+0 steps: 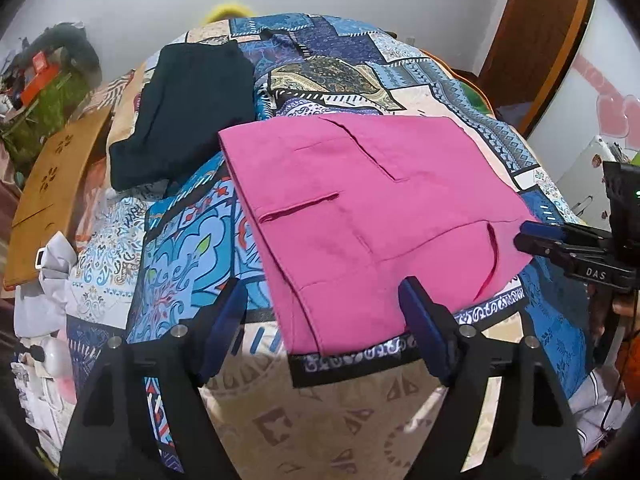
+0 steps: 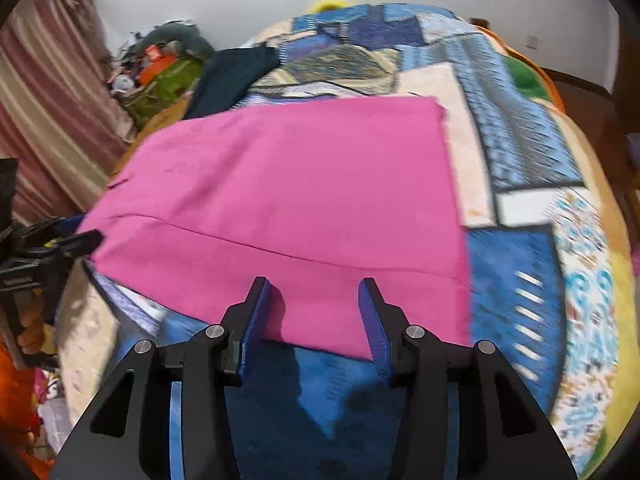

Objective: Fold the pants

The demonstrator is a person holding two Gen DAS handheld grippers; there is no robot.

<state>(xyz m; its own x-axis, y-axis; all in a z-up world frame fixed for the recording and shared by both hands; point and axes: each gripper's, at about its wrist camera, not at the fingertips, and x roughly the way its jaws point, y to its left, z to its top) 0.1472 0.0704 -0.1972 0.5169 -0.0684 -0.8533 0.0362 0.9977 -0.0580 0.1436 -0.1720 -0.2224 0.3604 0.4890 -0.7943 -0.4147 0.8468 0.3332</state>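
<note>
Pink pants [image 1: 372,208] lie folded flat on a blue patterned bedspread [image 1: 188,248]. In the left wrist view my left gripper [image 1: 322,288] stands wide open over their near edge, its right finger above the pink cloth and its left finger above the bedspread. My right gripper [image 1: 524,236] reaches in from the right, at the pants' right edge. In the right wrist view the pants [image 2: 288,200] fill the middle, and my right gripper [image 2: 313,282] is open over their near edge, its pads clear of the cloth. My left gripper [image 2: 86,236] shows at the far left, by the pants' left edge.
A dark folded garment [image 1: 184,112] lies on the bed behind the pants to the left. A brown board [image 1: 52,184] and white bags [image 1: 44,280] sit off the bed's left side, with a clutter pile [image 1: 48,80] further back. A wooden door [image 1: 536,40] stands at the right.
</note>
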